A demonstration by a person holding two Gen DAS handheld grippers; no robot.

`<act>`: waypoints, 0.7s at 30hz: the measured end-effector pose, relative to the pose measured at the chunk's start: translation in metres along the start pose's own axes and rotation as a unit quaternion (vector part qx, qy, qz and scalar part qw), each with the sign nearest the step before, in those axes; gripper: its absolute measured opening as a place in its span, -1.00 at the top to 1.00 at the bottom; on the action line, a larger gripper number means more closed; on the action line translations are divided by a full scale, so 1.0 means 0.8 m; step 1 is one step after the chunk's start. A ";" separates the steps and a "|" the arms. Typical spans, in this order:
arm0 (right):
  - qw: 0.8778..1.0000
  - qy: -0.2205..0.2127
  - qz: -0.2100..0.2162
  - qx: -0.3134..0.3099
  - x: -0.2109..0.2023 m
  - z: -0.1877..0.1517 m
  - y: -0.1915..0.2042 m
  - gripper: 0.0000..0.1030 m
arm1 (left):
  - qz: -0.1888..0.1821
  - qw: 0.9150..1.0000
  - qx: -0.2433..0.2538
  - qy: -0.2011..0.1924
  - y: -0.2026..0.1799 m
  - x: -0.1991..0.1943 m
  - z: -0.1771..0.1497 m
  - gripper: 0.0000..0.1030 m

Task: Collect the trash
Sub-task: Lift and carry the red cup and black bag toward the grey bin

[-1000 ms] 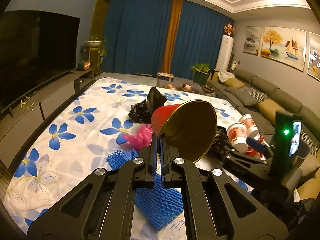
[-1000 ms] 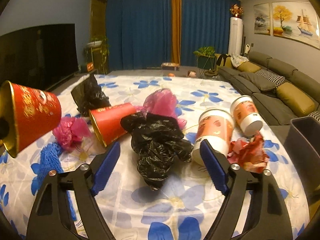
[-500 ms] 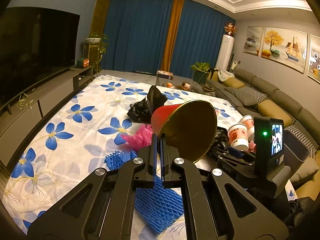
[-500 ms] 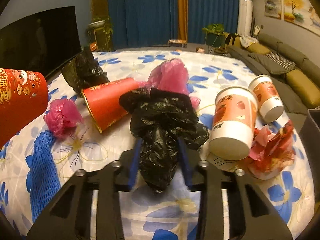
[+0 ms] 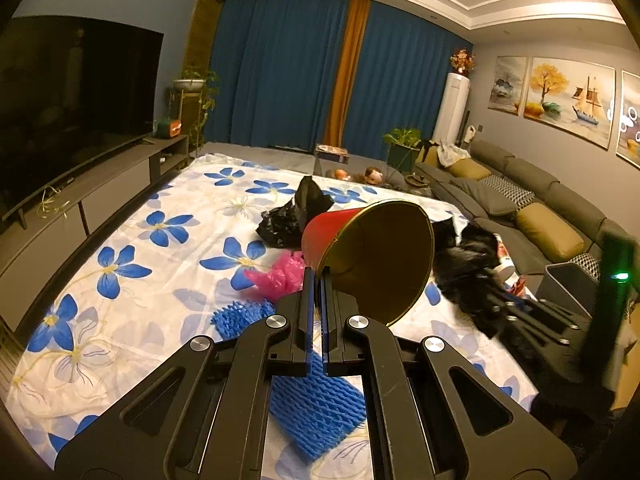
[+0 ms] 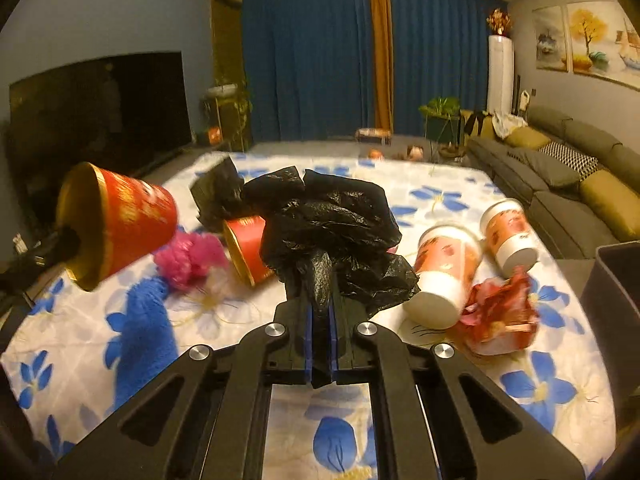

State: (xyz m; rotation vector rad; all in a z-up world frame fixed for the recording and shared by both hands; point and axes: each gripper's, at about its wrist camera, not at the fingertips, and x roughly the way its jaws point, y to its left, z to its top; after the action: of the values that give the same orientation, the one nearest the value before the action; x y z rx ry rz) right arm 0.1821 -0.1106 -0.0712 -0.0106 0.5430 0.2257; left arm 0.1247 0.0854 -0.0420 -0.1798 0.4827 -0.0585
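My left gripper (image 5: 316, 280) is shut on the rim of a red paper cup with a gold inside (image 5: 376, 256), held on its side above the flowered table; the same cup (image 6: 120, 232) shows at the left of the right wrist view. My right gripper (image 6: 320, 304) is closing its jaws tight on a crumpled black plastic bag (image 6: 328, 232), which is pinched between the blue pads and lifted off the cloth. In the left wrist view that bag (image 5: 464, 264) is a dark blur to the right of the cup.
On the flowered cloth (image 6: 540, 392) lie a second red cup (image 6: 248, 248), a pink bag (image 6: 188, 256), another black bag (image 5: 288, 216), blue foam netting (image 5: 316, 400), two white paper cups (image 6: 444, 272) and a red wrapper (image 6: 500, 312). A grey bin (image 6: 616, 300) stands at the right.
My right gripper went from wide open to shut on the black bag and raised it off the cloth. The left gripper kept still with the red cup.
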 end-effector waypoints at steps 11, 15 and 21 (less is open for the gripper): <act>0.999 -0.044 0.014 0.011 -0.079 -0.003 -0.021 0.86 | -0.008 1.000 0.021 -0.015 -0.032 -0.026 0.002 0.96; 0.998 -0.054 0.014 0.017 -0.098 -0.004 -0.032 0.86 | -0.011 0.999 0.027 -0.019 -0.047 -0.033 0.001 0.96; 0.998 -0.063 0.007 0.024 -0.117 -0.007 -0.055 0.86 | -0.019 0.999 0.036 -0.020 -0.072 -0.037 -0.003 0.96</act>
State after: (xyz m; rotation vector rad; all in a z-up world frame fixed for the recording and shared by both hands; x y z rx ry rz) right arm 0.1105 -0.1737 -0.0299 0.0528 0.4236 0.2258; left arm 0.0965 0.0310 -0.0202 -0.1204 0.4368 -0.1093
